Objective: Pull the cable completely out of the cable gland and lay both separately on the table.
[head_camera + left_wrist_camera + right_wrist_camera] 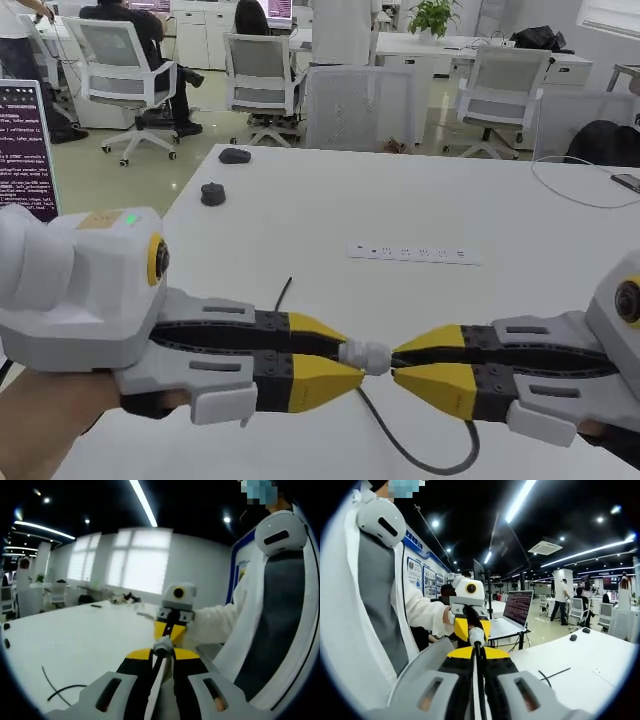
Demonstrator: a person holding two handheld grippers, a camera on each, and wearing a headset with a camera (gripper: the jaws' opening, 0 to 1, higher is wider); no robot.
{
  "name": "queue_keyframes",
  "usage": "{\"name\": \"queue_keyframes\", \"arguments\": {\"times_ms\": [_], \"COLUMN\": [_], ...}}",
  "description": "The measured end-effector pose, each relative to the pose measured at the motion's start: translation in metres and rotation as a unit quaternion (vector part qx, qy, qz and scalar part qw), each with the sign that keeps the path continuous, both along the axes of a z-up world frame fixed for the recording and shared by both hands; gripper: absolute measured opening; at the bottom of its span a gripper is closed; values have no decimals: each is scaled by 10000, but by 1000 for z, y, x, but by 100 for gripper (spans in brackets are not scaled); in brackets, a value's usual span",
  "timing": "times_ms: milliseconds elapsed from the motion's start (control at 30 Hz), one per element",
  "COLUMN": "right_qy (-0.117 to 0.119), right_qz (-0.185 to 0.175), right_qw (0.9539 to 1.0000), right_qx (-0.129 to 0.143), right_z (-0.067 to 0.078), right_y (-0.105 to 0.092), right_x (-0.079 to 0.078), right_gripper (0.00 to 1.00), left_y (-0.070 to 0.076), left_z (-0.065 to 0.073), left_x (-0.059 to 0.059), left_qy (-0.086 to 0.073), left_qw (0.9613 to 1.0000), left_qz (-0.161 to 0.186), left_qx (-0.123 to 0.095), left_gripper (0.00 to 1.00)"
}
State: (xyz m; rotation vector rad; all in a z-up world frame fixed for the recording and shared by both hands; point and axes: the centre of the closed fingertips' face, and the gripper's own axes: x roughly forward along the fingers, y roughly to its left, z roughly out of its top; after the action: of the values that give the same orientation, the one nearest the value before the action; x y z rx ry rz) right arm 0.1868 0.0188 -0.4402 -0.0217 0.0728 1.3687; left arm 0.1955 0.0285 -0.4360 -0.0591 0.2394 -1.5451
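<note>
A white cable gland (366,356) hangs above the table between two yellow-tipped grippers that meet tip to tip. My left gripper (352,362) comes in from the left and is shut on the gland (162,646). Coming from the right, my right gripper (398,363) is shut on the black cable (479,677) right beside the gland (476,636). The cable (420,460) droops from the gland to the table and loops near the front edge. Another stretch of cable (284,292) lies on the table behind the left gripper.
On the white table (500,220) lie a white power strip (413,253), a dark mouse (234,155), a small dark object (212,193) and a thin white wire (580,196) at the right. A laptop screen (25,150) stands left. Office chairs (262,75) stand beyond.
</note>
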Motion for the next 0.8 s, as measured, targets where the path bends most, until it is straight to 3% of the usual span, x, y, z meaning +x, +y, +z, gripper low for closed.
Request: {"name": "queue_keyframes", "arguments": {"times_ms": [67,133,233,333,400,533,633,800], "right_qy": [8,6,-24,-55,-87,-142,-139,-61], "right_qz": [28,-4,13,14,38,54,54,40], "right_qw": [10000,9999,9997,9994,9992,9988,9989,9989], "right_qx": [31,109,241,328,380,467,453,459], "right_z": [1,4,9,14,17,22,22,20], "right_y": [1,0,-1,-2,-1,0,0,-1], "right_x": [-1,1,0,0,0,0,0,1], "right_gripper": [3,3,3,3,3,3,3,3], "left_y": [1,1,0,-6,-10,-19,-19,-20], "left_z": [2,5,8,11,11,9,14,11], "left_x": [1,3,2,1,1,4,5,2], "left_qy": [-50,-286,-329,-363,-394,-326,-116,-139], "left_qw": [10000,9994,9990,9980,9976,9970,9963,9968], "left_qz": [1,20,-25,-56,-75,-144,-197,-293], "left_qx": [-58,-177,-311,-508,-558,-683,-834,-734], "left_gripper": [16,16,17,29,31,26,20,17]}}
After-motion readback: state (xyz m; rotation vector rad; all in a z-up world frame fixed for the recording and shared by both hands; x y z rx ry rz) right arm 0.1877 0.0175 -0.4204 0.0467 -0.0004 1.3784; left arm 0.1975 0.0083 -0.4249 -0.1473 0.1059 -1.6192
